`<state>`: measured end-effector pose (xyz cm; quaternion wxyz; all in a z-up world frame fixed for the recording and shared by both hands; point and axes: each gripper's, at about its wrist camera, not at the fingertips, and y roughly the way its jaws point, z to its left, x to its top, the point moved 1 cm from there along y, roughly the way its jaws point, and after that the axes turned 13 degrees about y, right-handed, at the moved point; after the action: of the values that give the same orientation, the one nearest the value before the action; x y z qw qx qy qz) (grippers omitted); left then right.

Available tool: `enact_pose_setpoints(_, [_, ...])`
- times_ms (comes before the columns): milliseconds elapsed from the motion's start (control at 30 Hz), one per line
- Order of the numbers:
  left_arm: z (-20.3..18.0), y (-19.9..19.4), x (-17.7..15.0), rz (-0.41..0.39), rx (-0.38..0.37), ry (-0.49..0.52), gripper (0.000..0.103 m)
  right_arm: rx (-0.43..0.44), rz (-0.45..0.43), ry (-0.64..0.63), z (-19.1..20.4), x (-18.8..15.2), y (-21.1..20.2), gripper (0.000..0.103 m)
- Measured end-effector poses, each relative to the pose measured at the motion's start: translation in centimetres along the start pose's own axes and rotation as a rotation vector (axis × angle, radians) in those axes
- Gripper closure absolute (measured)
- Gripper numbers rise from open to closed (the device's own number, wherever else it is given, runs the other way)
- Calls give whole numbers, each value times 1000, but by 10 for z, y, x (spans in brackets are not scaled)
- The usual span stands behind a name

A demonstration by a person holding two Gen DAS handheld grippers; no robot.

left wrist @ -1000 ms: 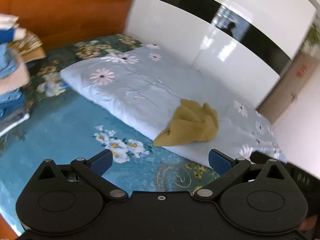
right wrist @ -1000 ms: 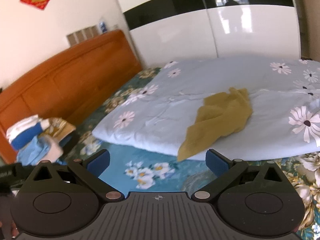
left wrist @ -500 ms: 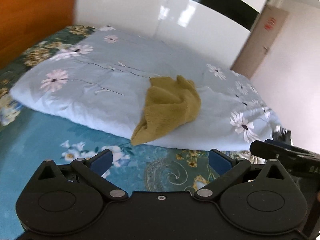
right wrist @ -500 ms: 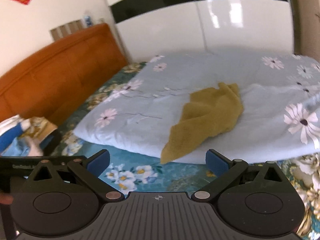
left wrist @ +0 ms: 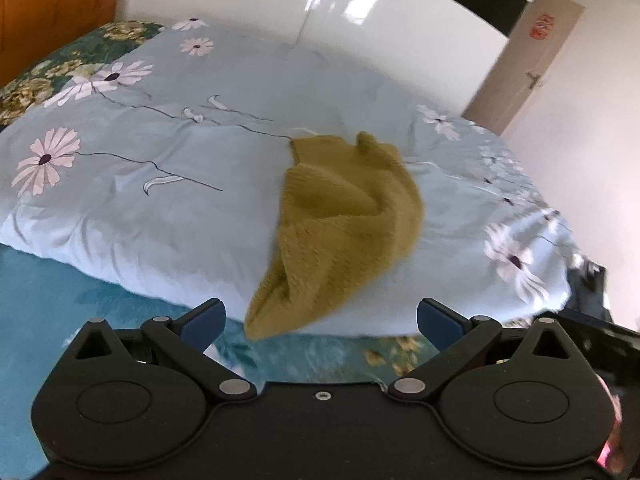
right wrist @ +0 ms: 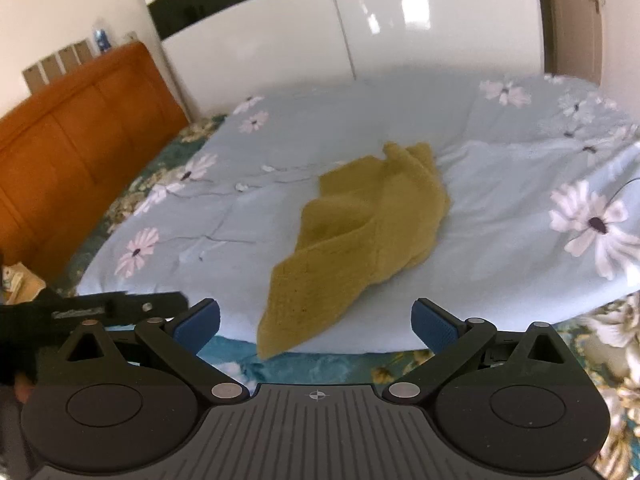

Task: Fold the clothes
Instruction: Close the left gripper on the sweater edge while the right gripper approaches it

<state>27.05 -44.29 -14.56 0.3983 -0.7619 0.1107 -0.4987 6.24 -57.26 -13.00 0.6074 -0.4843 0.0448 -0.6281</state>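
Note:
A crumpled mustard-yellow knitted garment (left wrist: pixel 340 232) lies on a pale blue flowered quilt (left wrist: pixel 160 184), one corner hanging over the quilt's near edge. It also shows in the right wrist view (right wrist: pixel 360 240). My left gripper (left wrist: pixel 320 318) is open and empty, just short of the hanging corner. My right gripper (right wrist: pixel 316 320) is open and empty, also just before the garment's near corner. The left gripper's body shows at the left of the right wrist view (right wrist: pixel 100 308).
The quilt lies on a teal flowered bedsheet (left wrist: pixel 52 300). An orange wooden headboard (right wrist: pixel 68 144) stands at the left. A glossy white wardrobe (right wrist: pixel 360 32) is behind the bed, and a door (left wrist: pixel 524 64) at the right.
Both grippers have moved closer to the yellow garment, which now looks larger and more centred. The stack of folded clothes at the left has dropped out of view. Both jaws stay open.

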Motion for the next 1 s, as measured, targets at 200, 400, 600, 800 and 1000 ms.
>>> enact_pose_setpoints(200, [11,61,18,-5,52,1,2,-44,-73,66,-24,32,51,0])
enact_pose_setpoints(400, [14,103,26,-62,99,22,3,-6,-152,208,-47,47,85,1])
enact_pose_setpoints(600, [15,129,27,-102,117,36,7,79,-219,397,-77,65,120,2])
enact_pose_setpoints(800, [17,152,27,-92,87,38,8,140,-264,497,-94,73,142,0])
enact_pose_setpoints(1000, [17,181,23,-27,25,0,7,127,-174,423,-95,79,172,0])
